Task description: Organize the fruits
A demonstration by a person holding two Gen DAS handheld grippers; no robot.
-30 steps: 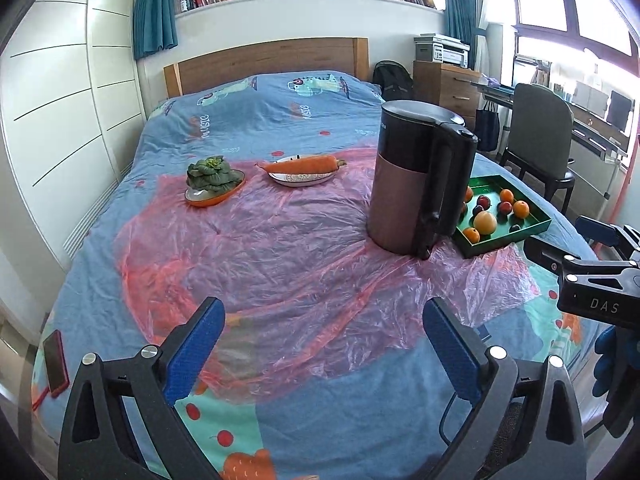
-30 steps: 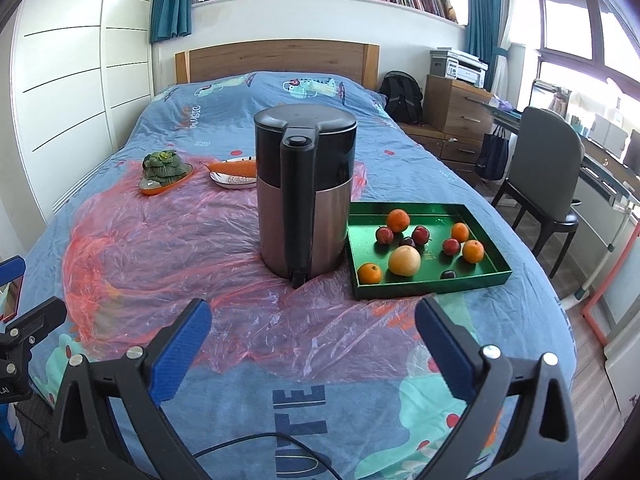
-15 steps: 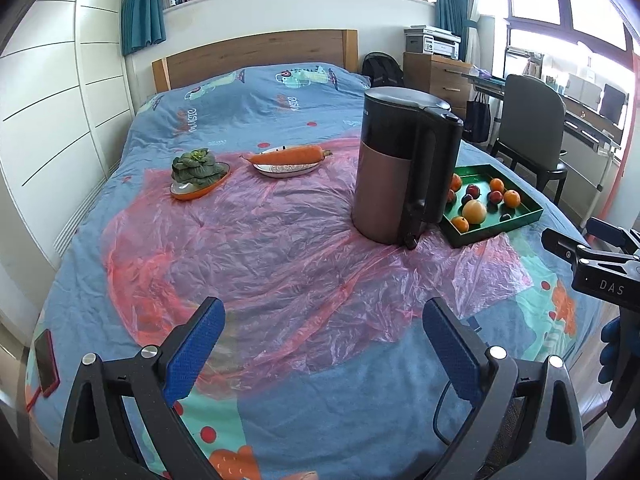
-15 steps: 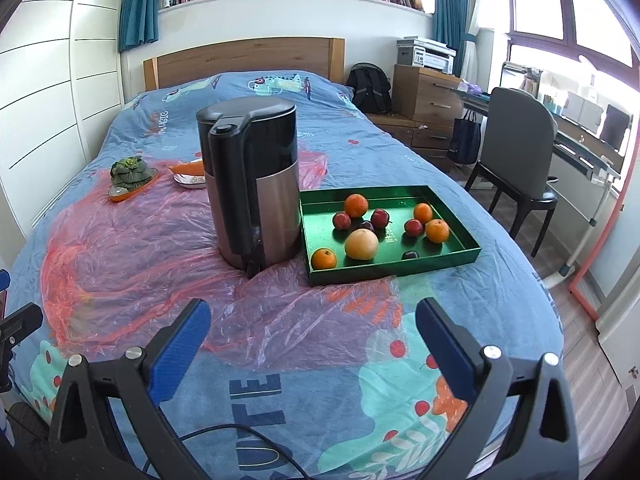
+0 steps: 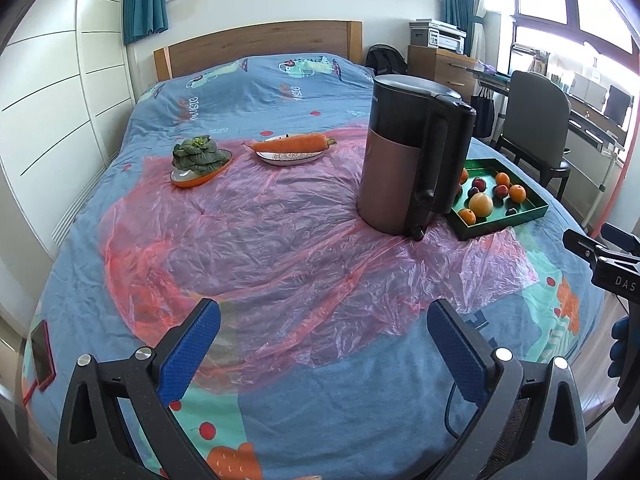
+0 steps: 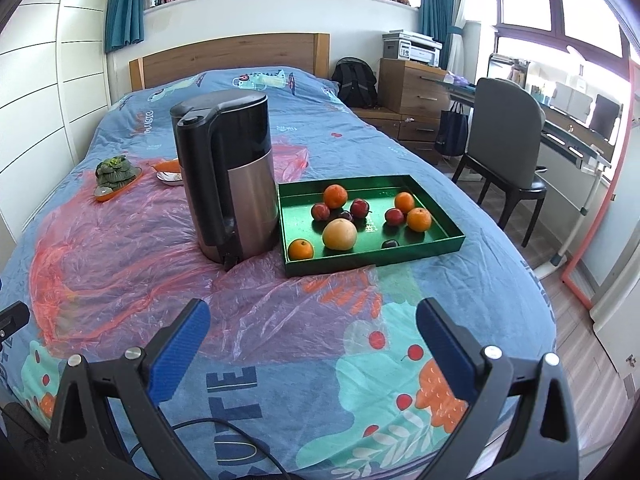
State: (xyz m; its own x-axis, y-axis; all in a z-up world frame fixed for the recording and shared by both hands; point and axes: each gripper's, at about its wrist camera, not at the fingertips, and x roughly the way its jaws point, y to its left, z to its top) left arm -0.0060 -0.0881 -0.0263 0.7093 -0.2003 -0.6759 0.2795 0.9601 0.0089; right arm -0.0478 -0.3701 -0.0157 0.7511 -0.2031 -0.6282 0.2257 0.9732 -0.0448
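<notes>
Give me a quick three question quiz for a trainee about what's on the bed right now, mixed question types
1. True or false: the carrot lies in the green tray with the fruit.
2. Multiple choice: the kettle stands where, seen from the right wrist camera? A) left of the tray B) right of the tray C) inside the tray
3. Fill in: both the left gripper and the right gripper are ____ and hold nothing.

Key:
1. False. The carrot rests on its own white plate, beside the leafy greens in an orange dish.
2. A
3. open
</notes>
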